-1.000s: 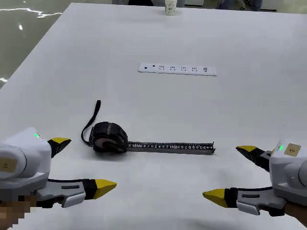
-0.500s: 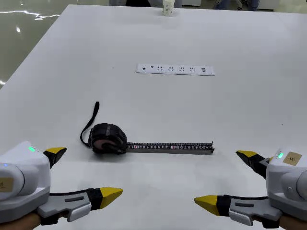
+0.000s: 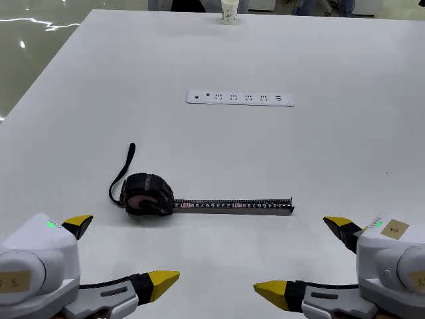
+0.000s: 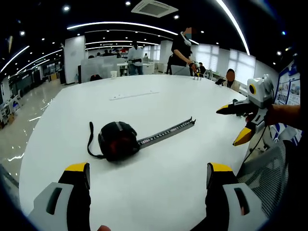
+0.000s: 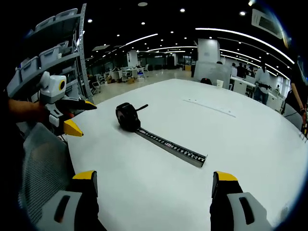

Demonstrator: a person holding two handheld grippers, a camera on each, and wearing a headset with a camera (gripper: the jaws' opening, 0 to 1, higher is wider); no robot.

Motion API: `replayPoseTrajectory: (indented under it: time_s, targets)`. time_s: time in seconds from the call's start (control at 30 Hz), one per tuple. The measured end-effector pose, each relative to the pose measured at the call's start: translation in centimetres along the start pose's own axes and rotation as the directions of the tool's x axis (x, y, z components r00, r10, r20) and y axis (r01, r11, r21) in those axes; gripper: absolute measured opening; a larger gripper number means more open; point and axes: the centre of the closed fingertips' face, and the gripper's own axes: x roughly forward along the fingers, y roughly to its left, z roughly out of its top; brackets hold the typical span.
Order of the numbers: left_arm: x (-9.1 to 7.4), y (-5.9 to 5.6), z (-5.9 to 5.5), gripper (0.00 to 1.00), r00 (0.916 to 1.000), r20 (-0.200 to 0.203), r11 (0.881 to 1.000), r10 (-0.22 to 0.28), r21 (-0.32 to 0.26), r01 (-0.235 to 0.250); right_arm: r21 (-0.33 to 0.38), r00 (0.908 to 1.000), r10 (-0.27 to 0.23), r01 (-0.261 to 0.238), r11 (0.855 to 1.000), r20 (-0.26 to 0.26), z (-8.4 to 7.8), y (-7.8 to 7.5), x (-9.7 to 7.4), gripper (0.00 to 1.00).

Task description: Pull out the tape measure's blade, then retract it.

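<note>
Left gripper (image 3: pixel 124 249): jaws spread wide, nothing in them; over the table's (image 3: pixel 345 133) near edge, towards the left corner
Strap (image 3: pixel 120 177): loose loop trailing from the case towards the far edge; a jaw coming in from that side could snag it
Tape measure (image 3: pixel 147 194): black case, left of middle, closer to the near edge than the far one; nothing has hold of it
Blade (image 3: pixel 232 205): already out, flat on the table, running along the near edge towards the right; hook end free
Right gripper (image 3: pixel 297 256): jaws just as wide, empty; over the near edge, close to the blade's tip
Risk, case: released unpinned, I'd expect it to skid or spin
Risk, blade: unguided, it may whip back, kink, or slap the case
</note>
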Motion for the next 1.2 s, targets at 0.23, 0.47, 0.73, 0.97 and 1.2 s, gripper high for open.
replayPoseTrajectory:
  time_s: [0.23,0.47,0.73,0.97,1.2]
  targets:
    - [-0.2,0.5,-0.3,0.99,0.9987,-0.018,0.999,0.047,-0.009,-0.047,0.027,0.9999,-0.01,0.01,1.0,0.007,0.5,0.9,-0.1,0.99]
    - [-0.5,0.7,-0.1,0.99,0.9959,-0.022,0.996,0.088,-0.008,-0.088,0.056,0.999,-0.041,0.04,0.998,0.018,1.1,1.8,-0.1,0.99]
    - [-0.8,0.3,0.6,0.99,0.9932,-0.028,0.994,0.112,-0.01,-0.113,0.097,0.9961,-0.086,0.084,0.992,0.019,1.8,1.6,-0.3,0.99]
    - [-0.7,-0.1,0.5,0.99,0.9906,-0.05,0.991,0.128,-0.023,-0.129,0.115,0.9942,-0.107,0.106,0.988,0.008,2.1,1.4,-0.6,0.99]
    - [-0.9,-0.3,1.0,0.99,0.9885,-0.041,0.988,0.146,-0.038,-0.147,0.131,0.994,-0.109,0.106,0.986,0.012,2.3,1.5,-0.7,0.99]
